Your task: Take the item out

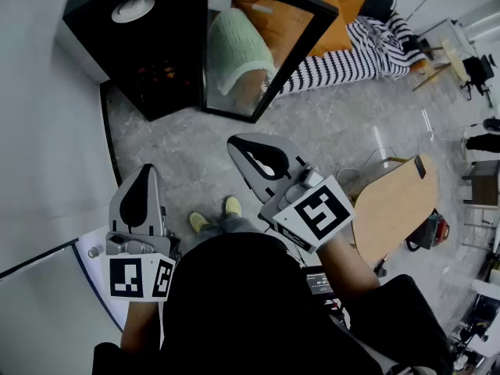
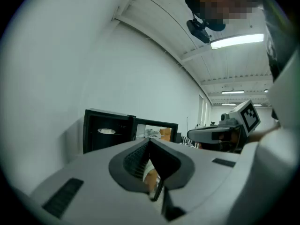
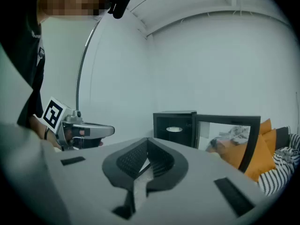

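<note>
looking steeply down past a dark top [image 1: 250,303] and two yellow shoes [image 1: 211,219] onto a grey speckled floor [image 1: 180,155]. straight ahead, a black cabinet [image 1: 101,30] set against a white wall [image 1: 39,92], with its glass door [image 1: 246,53] wide open to the right. inside, on an upper level, the item [image 1: 133,8]: white, round and flat, lying level, well apart from both tools. left tool [image 1: 146,174] held low at the left, pointing toward the cabinet, jaws closed tip to tip with nothing between them. right tool [image 1: 238,145] held further forward, near the foot of the open door, jaws likewise pressed together and empty. in each tool's own view, the other tool alongside at about the same height, with the dark cabinet interior and the pale item beyond. past the door, orange cushions [image 1: 336,2] with a black and white striped blanket [image 1: 351,53] beside them.
</note>
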Demonstrator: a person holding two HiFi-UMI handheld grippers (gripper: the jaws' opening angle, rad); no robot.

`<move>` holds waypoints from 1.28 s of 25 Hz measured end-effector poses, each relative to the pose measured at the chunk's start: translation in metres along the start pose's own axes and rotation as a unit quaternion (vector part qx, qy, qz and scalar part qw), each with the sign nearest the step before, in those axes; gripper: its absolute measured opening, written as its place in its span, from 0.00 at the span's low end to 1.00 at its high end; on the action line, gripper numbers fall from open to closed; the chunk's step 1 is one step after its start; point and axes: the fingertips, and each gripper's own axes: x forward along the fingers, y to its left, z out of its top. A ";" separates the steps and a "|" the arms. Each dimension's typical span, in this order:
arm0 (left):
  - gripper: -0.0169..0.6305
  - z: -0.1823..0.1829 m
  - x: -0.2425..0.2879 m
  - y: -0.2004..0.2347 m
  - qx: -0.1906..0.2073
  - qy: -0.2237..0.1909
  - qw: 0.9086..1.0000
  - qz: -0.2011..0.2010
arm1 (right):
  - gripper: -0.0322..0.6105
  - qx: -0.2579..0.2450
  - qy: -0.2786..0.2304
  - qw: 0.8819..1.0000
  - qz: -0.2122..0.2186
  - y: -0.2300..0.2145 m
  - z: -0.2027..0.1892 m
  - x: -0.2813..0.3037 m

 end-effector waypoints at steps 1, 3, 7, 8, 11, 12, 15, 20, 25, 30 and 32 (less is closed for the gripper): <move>0.04 0.000 -0.002 0.000 0.000 0.000 1.000 -0.001 | 0.06 0.000 0.001 1.000 -0.001 0.001 0.000 -0.001; 0.04 -0.001 -0.006 0.001 0.000 0.000 1.000 -0.001 | 0.06 -0.002 0.003 1.000 -0.002 0.003 -0.001 -0.004; 0.04 -0.001 -0.010 0.002 -0.003 0.001 1.000 -0.001 | 0.06 -0.008 0.010 1.000 -0.004 0.007 -0.003 -0.006; 0.04 -0.001 -0.010 0.003 -0.003 0.001 1.000 -0.002 | 0.06 -0.011 0.009 1.000 -0.004 0.008 -0.001 -0.006; 0.04 0.002 -0.012 0.005 -0.003 0.000 1.000 -0.003 | 0.06 -0.019 0.010 1.000 -0.005 0.012 0.002 -0.003; 0.04 0.004 -0.014 0.006 -0.002 0.000 1.000 -0.003 | 0.06 -0.020 0.010 1.000 -0.004 0.014 0.003 -0.003; 0.04 0.005 -0.018 0.010 0.000 -0.002 1.000 -0.002 | 0.06 -0.022 0.008 1.000 -0.003 0.020 0.004 -0.001; 0.04 0.005 -0.027 0.019 -0.004 -0.003 1.000 0.000 | 0.06 -0.018 0.008 1.000 -0.008 0.025 0.003 0.004; 0.04 0.005 -0.033 0.025 -0.006 -0.003 1.000 -0.004 | 0.06 0.001 -0.002 1.000 -0.013 0.029 0.008 0.005; 0.04 0.005 -0.042 0.029 -0.004 -0.006 1.000 -0.008 | 0.06 0.008 -0.009 1.000 -0.011 0.038 0.008 0.005; 0.04 0.004 -0.046 0.032 -0.003 -0.007 1.000 -0.007 | 0.06 0.014 -0.015 1.000 -0.003 0.047 0.009 0.006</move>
